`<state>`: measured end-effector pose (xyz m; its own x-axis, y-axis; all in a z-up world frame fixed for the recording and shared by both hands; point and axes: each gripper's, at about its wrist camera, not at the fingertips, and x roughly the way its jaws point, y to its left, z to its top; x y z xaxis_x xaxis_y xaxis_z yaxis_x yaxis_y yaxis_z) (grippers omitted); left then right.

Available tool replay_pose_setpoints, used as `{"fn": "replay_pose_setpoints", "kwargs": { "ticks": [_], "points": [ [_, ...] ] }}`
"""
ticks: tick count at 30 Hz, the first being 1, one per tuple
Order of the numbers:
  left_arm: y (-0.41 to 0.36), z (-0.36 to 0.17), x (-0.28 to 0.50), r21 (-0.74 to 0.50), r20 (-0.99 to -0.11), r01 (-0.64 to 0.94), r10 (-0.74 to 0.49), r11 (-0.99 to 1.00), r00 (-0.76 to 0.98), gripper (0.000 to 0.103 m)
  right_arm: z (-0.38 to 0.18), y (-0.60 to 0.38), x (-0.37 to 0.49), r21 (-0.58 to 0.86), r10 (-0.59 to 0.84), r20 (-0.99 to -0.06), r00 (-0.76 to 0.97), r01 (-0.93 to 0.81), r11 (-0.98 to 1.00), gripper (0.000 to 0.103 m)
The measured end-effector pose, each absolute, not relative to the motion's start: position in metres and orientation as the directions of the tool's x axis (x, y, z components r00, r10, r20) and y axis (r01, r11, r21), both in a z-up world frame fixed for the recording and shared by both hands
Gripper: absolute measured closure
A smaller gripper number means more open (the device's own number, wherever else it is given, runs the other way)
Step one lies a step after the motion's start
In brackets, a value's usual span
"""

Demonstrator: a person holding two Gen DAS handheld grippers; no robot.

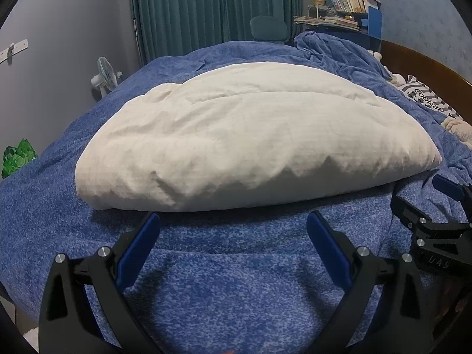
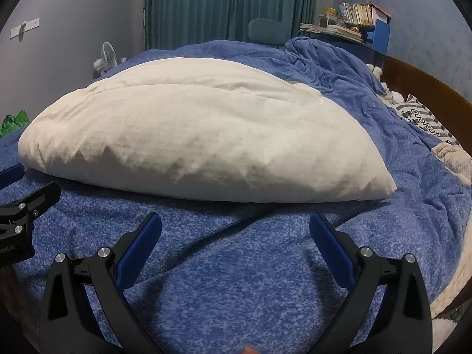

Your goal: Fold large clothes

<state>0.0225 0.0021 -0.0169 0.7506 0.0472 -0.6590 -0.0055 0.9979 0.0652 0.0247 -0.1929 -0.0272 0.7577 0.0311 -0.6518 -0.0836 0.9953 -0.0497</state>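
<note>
Teal pleated curtains (image 1: 218, 6) are hanging behind a wide bed (image 2: 236, 265) that is wearing a speckled blue fleece blanket, and a cluttered blue bookshelf (image 1: 348, 14) is standing in the far right corner beside a small white fan (image 1: 103, 76) on the left. Across the middle of the bed, a bulky cream-white quilted garment (image 1: 250, 135) is lying already doubled over into a thick, puffy bundle, its rounded fold edge facing the cameras; it is sitting flat on the blanket, probably so the soft bed can be supporting it while the next fold is being lined up.

Just short of that near edge, the left gripper (image 1: 233, 227) is hovering with its blue-padded fingers spread wide and holding nothing, and the right gripper (image 2: 236, 227) is doing likewise beside it. Both are pointing at the bundle from the same side and sitting low over the blanket, which suggests the person is readying them to take the near edge at two points, so the heavy cloth is lifting evenly rather than sagging in the middle
</note>
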Motion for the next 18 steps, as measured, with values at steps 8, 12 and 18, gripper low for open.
{"fn": "replay_pose_setpoints", "kwargs": {
  "ticks": [8, 12, 18],
  "points": [
    [0.0027, -0.0165, 0.0225, 0.066, -0.660, -0.006, 0.048, 0.998, 0.750, 0.008, -0.0278, -0.1922, 0.0256, -0.053, 0.029, -0.655, 0.755, -0.084, 0.995, 0.007],
    [0.0017, -0.0157, 0.0230, 0.067, -0.661, -0.005, 0.048, 0.998, 0.749, 0.008, -0.0280, -0.1922, 0.0256, -0.053, 0.029, -0.655, 0.755, -0.084, 0.995, 0.007],
    [0.0017, -0.0157, 0.0233, 0.066, -0.662, -0.004, 0.047, 0.998, 0.748, 0.008, -0.0281, -0.1933, 0.0265, -0.055, 0.026, -0.656, 0.754, -0.081, 0.995, 0.007]
  ]
}}
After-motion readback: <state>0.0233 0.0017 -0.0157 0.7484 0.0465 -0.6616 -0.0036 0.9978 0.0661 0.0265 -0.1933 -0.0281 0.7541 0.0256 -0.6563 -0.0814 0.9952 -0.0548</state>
